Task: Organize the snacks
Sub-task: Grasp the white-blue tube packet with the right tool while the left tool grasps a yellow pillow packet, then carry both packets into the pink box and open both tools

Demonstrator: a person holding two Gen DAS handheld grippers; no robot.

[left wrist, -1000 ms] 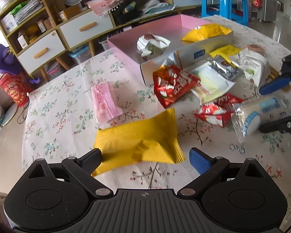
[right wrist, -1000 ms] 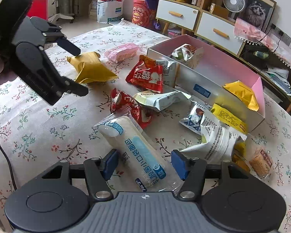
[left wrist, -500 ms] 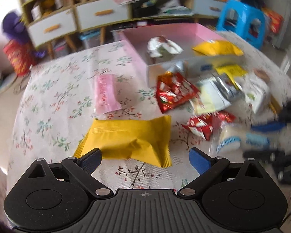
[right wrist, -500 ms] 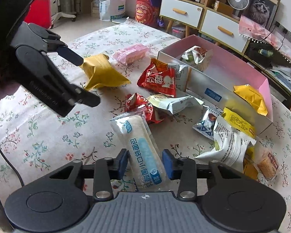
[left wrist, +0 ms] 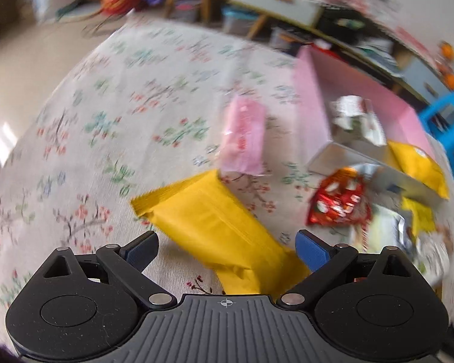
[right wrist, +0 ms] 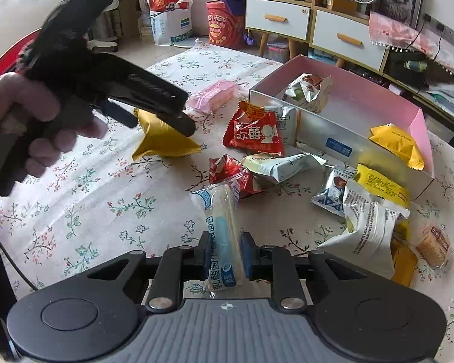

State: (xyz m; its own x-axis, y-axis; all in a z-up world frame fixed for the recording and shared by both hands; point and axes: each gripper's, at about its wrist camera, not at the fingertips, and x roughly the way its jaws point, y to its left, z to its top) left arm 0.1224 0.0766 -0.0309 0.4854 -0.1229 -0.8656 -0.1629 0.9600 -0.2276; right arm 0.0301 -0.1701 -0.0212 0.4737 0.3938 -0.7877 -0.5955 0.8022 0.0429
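My right gripper (right wrist: 225, 252) is shut on a long clear packet with a blue label (right wrist: 221, 227), held over the floral tablecloth. My left gripper (left wrist: 225, 246) is open with a yellow snack packet (left wrist: 215, 224) lying between its fingers; in the right wrist view it (right wrist: 160, 121) hovers over that same packet (right wrist: 160, 140). A pink box (right wrist: 363, 115) at the back right holds a white-green packet (right wrist: 307, 90) and a yellow packet (right wrist: 398, 145). Several loose packets lie in front of it.
A pink packet (left wrist: 243, 139) lies left of the box. Red packets (right wrist: 254, 133), silver and white packets (right wrist: 369, 230) and a biscuit (right wrist: 432, 245) crowd the table's right side. Drawers and shelves (right wrist: 311, 21) stand behind the table. The left wrist view is blurred.
My right gripper has closed on the long blue-label packet and lifted it. My left gripper has swung left and closer over the yellow packet, still open.
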